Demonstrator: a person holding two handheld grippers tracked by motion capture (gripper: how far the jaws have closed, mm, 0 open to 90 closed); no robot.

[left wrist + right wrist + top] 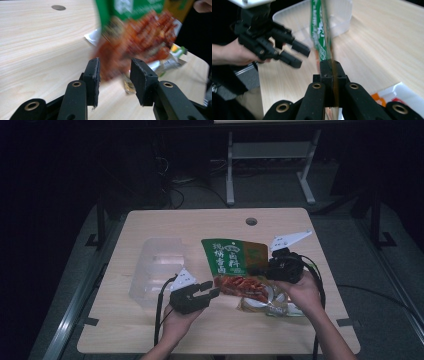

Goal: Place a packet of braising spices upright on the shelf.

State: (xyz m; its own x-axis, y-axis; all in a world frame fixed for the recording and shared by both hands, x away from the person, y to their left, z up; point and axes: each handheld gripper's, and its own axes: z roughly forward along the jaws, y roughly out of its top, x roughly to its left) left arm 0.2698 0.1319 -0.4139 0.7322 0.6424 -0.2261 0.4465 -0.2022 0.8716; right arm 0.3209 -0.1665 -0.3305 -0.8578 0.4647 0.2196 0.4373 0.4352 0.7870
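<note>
- At the left of the table (150, 340), the clear plastic container (155, 265) stands with nothing in it that you can make out; it looks like the place the packets are meant to go, so by my reading nothing is packed yet.
- Your left gripper (209, 290) sits just right of that container, its jaws spread with nothing between the pads (95, 75). The bag's red lower edge hangs just beyond them, apart from both.
- The green-and-red seasoning bag (234, 265) is in the middle, lifted off the table and tilted, with its lower corner near your left gripper.
- Your right gripper (260, 269) has its jaws pressed together on the bag's right edge; in the right gripper view the bag runs edge-on straight out from between the pads.
- Below your right hand (300, 292), a few more packets (272, 305) lie on the table, untouched.
- Judged from this, the pick-up is done; what is left is carrying the bag across to the container, letting go, then dealing with the remaining packets.
</note>
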